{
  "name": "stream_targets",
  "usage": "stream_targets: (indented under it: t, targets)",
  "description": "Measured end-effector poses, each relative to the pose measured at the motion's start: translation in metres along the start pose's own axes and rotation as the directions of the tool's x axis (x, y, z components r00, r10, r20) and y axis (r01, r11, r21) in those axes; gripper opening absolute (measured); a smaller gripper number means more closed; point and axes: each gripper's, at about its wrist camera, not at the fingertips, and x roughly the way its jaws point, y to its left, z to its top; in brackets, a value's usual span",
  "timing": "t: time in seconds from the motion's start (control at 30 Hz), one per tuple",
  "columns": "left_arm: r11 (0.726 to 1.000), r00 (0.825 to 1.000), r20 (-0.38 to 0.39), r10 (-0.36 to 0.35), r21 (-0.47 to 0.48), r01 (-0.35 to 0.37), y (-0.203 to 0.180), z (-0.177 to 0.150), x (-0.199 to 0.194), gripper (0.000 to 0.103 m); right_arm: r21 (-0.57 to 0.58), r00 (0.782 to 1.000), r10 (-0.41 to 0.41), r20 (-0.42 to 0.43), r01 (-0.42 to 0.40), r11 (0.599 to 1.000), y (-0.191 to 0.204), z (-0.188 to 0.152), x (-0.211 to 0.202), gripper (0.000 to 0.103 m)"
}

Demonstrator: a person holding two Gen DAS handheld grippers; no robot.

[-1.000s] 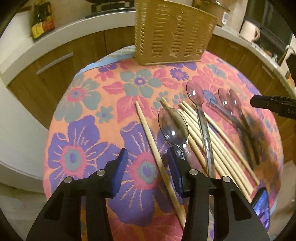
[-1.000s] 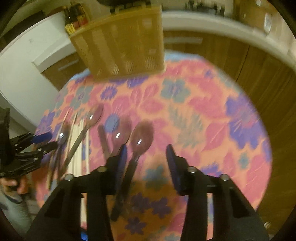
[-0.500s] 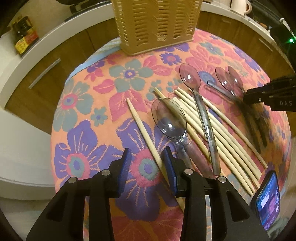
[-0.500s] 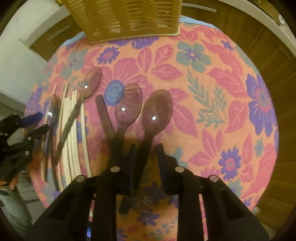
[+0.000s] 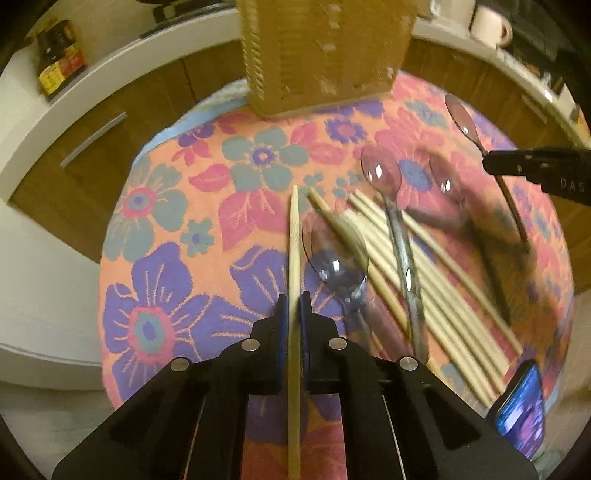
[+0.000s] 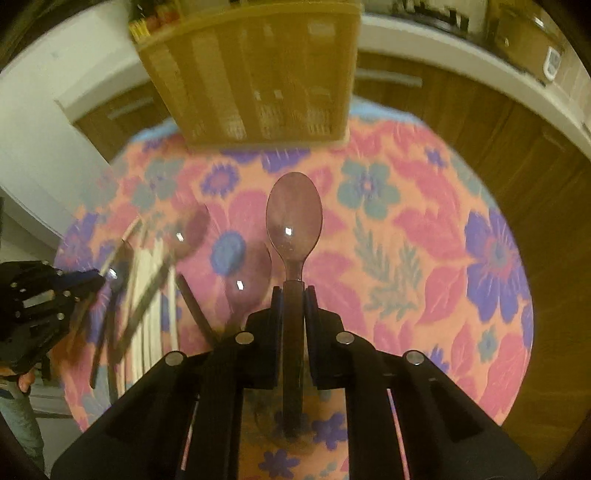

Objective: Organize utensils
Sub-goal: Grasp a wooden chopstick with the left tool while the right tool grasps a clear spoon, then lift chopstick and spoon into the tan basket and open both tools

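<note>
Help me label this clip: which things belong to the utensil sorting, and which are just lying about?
Job:
- tan slatted plastic basket
- wooden chopstick in left tool
- purple plastic spoon in right tool
- loose chopsticks

Lying about:
- phone
- white mug
- dark bottle

Left wrist view: basket [image 5: 325,55] cut off at the top edge, its slats smeared by blur. Loose chopsticks [image 5: 424,273] and the spoons [image 5: 380,173] among them smeared; count not readable. Phone [image 5: 521,406] partly cut by the dark lens rim at lower right. Held chopstick [image 5: 294,258] runs out of frame at the bottom. Bottle [image 5: 55,55] label too small to read.

Right wrist view: held spoon [image 6: 294,218] has its handle hidden between the gripper [image 6: 294,299] pads. Utensils at left blurred. Left gripper [image 6: 44,310] cut by the frame edge; what it holds cannot be told here. Person's hand [image 6: 24,380] mostly hidden.
</note>
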Motion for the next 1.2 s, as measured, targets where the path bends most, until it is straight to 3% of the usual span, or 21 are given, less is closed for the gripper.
stream_targets:
  t: [0.13, 0.3, 0.53, 0.63, 0.73, 0.9, 0.97, 1.07, 1.2]
  targets:
    - [0.997, 0.993, 0.113, -0.04, -0.055, 0.047, 0.006, 0.004, -0.019, 0.004, -0.019, 0.995, 0.042, 0.088, -0.041, 0.999, -0.003, 0.004, -0.015, 0.009]
    - [0.989, 0.956, 0.281, -0.09, -0.087, 0.118, 0.007, 0.019, -0.053, 0.004, -0.037, 0.974, 0.096, 0.204, -0.09, 0.995, -0.003, 0.007, -0.034, 0.009]
    - [0.984, 0.866, 0.481, -0.134, -0.042, 0.175, -0.007, 0.065, -0.098, 0.004, -0.038, 0.913, 0.165, 0.372, -0.163, 0.986, -0.008, 0.036, -0.074, 0.009]
    - [0.981, 0.812, 0.564, -0.149, -0.022, 0.195, -0.011, 0.093, -0.112, 0.004, -0.055, 0.885, 0.135, 0.444, -0.124, 0.991, -0.005, 0.054, -0.092, 0.009]
    - [0.977, 0.769, 0.62, -0.157, -0.016, 0.213, -0.011, 0.116, -0.119, 0.004, -0.06, 0.854, 0.117, 0.507, -0.1, 0.993, -0.006, 0.075, -0.105, 0.009]
    - [0.965, 0.667, 0.724, -0.175, -0.009, 0.263, -0.002, 0.152, -0.128, 0.004, -0.045, 0.8, 0.079, 0.595, -0.065, 0.997, -0.011, 0.112, -0.115, 0.009]
    - [0.962, 0.635, 0.752, -0.176, -0.007, 0.274, 0.001, 0.166, -0.126, 0.004, -0.029, 0.776, 0.058, 0.628, -0.052, 0.998, -0.014, 0.13, -0.115, 0.009]
    - [0.962, 0.613, 0.773, -0.165, -0.011, 0.273, 0.005, 0.183, -0.117, 0.004, 0.0, 0.76, 0.04, 0.649, -0.053, 0.999, -0.02, 0.152, -0.109, 0.009]
    - [0.97, 0.612, 0.78, -0.131, -0.027, 0.242, 0.011, 0.2, -0.097, 0.004, 0.031, 0.748, 0.02, 0.664, -0.054, 0.998, -0.029, 0.174, -0.095, 0.009]
